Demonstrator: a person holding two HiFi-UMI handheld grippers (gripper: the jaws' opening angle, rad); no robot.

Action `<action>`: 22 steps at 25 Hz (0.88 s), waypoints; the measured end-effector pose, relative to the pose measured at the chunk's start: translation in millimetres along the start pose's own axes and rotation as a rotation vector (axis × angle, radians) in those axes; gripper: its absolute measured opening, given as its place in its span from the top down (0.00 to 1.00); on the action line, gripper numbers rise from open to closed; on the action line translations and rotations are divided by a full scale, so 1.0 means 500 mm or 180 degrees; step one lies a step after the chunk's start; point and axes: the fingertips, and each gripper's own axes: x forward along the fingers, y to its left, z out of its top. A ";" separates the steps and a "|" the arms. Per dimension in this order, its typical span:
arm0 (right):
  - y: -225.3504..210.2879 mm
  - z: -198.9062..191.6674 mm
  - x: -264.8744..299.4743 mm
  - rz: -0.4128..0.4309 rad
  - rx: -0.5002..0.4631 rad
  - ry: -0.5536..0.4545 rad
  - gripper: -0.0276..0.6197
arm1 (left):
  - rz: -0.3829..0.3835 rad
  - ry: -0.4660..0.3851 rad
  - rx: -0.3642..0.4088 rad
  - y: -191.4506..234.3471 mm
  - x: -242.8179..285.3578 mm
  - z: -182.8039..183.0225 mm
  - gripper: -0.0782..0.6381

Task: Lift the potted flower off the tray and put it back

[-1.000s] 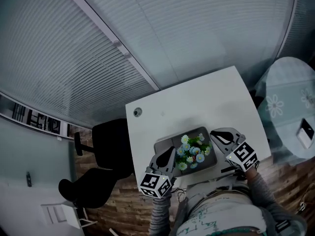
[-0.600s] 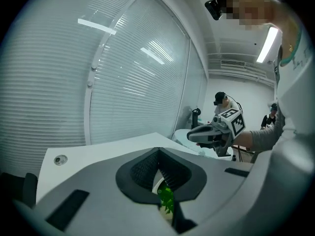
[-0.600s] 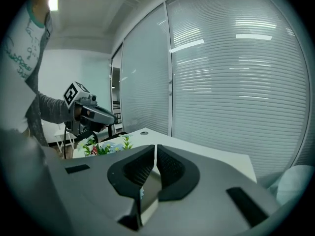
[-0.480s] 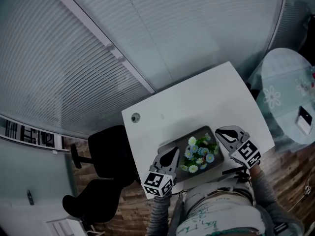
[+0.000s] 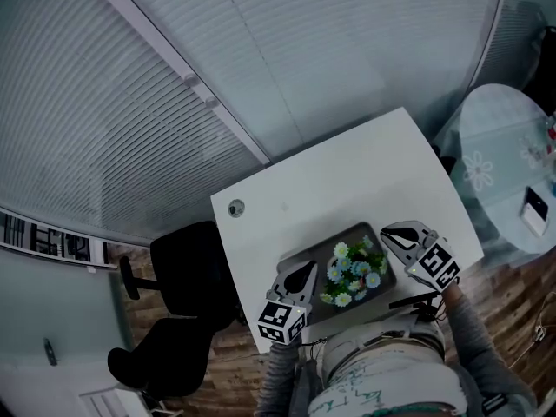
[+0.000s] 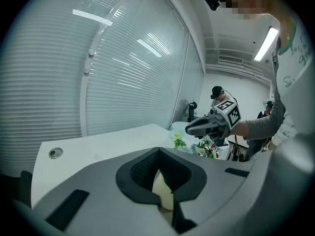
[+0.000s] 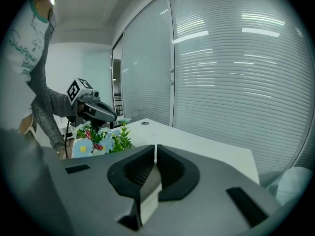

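A white worktop (image 5: pixel 347 181) stands against a wall of glass panels (image 5: pixel 347 50) hung with closed horizontal blinds. A pale metal mullion (image 5: pixel 187 81) divides the panels. A round cable grommet (image 5: pixel 235 207) sits near the worktop's far left corner. Left of the worktop a black office chair (image 5: pixel 178 263) stands on a wood-plank floor (image 5: pixel 521 311), with a second black chair (image 5: pixel 156 354) nearer. To the right is a round glass table (image 5: pixel 499 159) with a flower print. A ceiling strip light (image 6: pixel 267 43) glows overhead, and bright streaks reflect in the glass.
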 end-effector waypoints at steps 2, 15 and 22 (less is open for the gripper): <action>-0.001 -0.009 0.007 0.0047 0.0018 0.0028 0.91 | -0.0019 0.0035 -0.0008 0.002 0.005 -0.010 0.88; 0.005 -0.091 0.055 0.0308 0.0153 0.0315 0.91 | -0.0147 0.0307 -0.0028 0.018 0.033 -0.088 0.88; 0.018 -0.133 0.079 0.0630 0.0115 0.0475 0.91 | -0.0271 0.0463 0.0010 0.020 0.040 -0.126 0.88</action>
